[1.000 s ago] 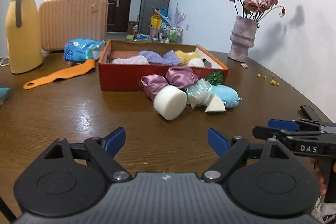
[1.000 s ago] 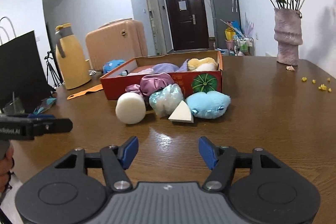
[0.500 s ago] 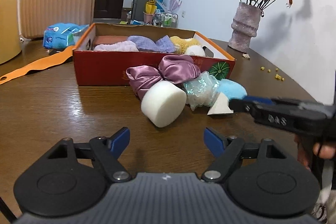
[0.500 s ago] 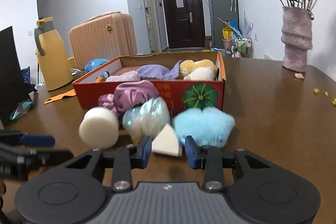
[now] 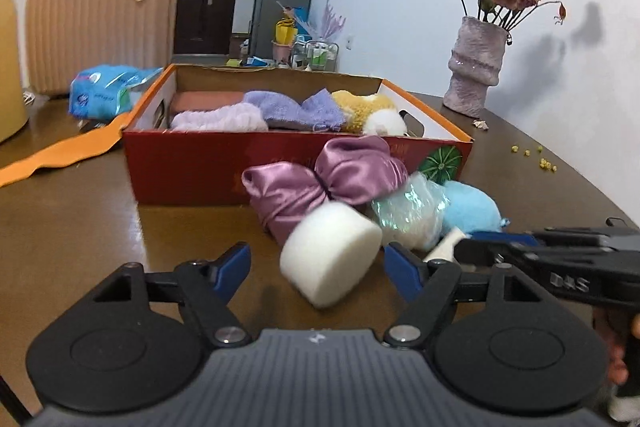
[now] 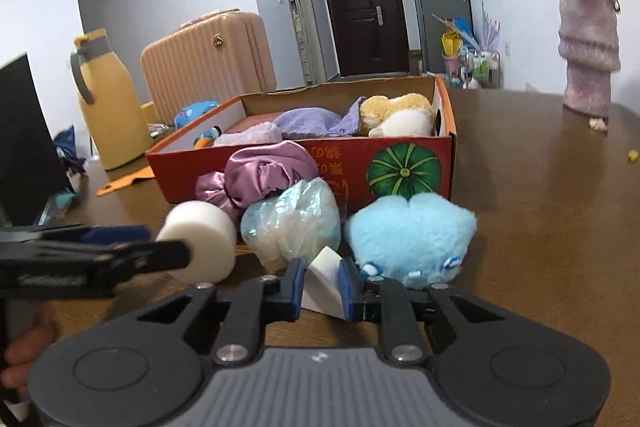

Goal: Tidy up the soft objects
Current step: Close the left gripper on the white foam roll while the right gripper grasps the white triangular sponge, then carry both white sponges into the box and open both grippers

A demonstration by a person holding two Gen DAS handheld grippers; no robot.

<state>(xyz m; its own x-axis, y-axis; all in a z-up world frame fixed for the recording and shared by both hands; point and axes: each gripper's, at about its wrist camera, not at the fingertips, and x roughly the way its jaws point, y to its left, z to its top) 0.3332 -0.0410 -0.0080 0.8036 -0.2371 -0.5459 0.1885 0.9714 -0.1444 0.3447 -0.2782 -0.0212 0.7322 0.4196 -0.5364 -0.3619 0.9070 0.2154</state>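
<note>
Both your grippers moved in on the pile: right gripper (image 6: pixel 322 281) just closed onto white wedge sponge (image 6: pixel 324 287); left gripper (image 5: pixel 316 265) apart, narrowing around round sponge (image 5: pixel 330 259).

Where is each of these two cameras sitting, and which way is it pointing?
Left wrist: rides the left gripper, looking along its open fingers at the round white sponge; the right gripper enters at right.
Right wrist: rides the right gripper, its fingers closing on the white wedge sponge; a hand shows.
Shared: red box, blue plush.
</note>
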